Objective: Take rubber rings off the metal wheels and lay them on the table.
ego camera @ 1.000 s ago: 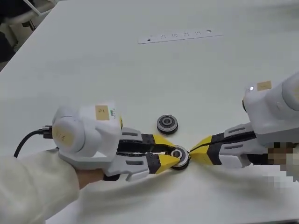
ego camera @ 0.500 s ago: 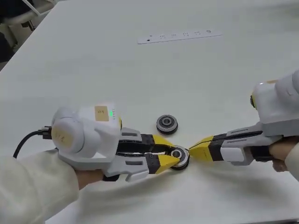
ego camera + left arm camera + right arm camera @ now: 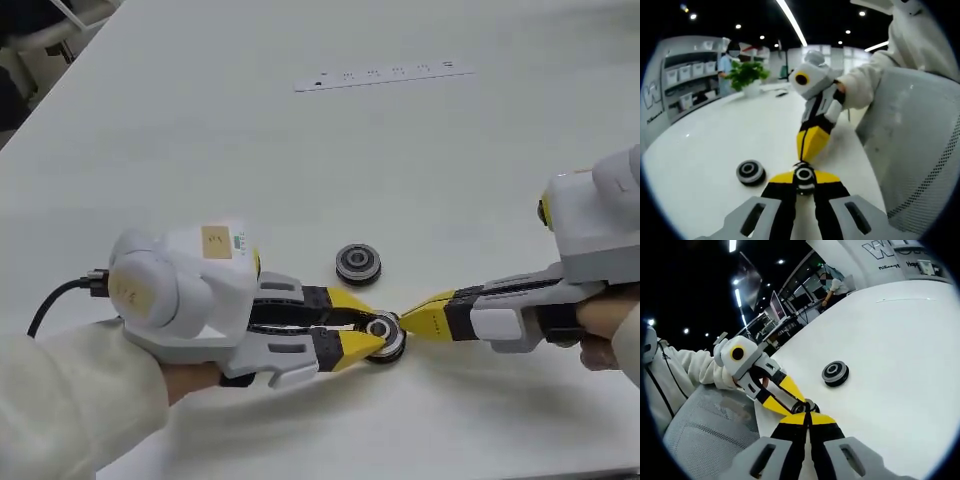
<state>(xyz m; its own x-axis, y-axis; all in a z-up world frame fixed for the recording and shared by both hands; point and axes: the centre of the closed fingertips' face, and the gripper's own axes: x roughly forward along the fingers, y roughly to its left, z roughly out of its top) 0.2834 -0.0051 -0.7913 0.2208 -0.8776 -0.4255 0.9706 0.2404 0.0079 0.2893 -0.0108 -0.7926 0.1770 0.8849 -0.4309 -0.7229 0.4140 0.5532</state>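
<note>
Rubber ring [image 3: 399,344], not yet off, sits on the metal wheel [image 3: 382,327] at the near side of the white worktop [image 3: 300,170]. The left hand-held gripper [image 3: 377,331] clamps that wheel between its jaws. The right hand-held gripper [image 3: 406,320], jaws almost together, seems to nip the ring at the wheel's right edge. A second wheel [image 3: 358,263] lies just beyond. Best to hold the wheel firm and peel the ring steadily rightward.

Left gripper [image 3: 372,335] and right gripper [image 3: 410,321]: yellow jaw tips, black behind them, then rounded white-grey housings (a tan sticker [image 3: 217,240] on the left one). A black cable [image 3: 55,300] trails rearmost. Cream sleeve [image 3: 70,400].
</note>
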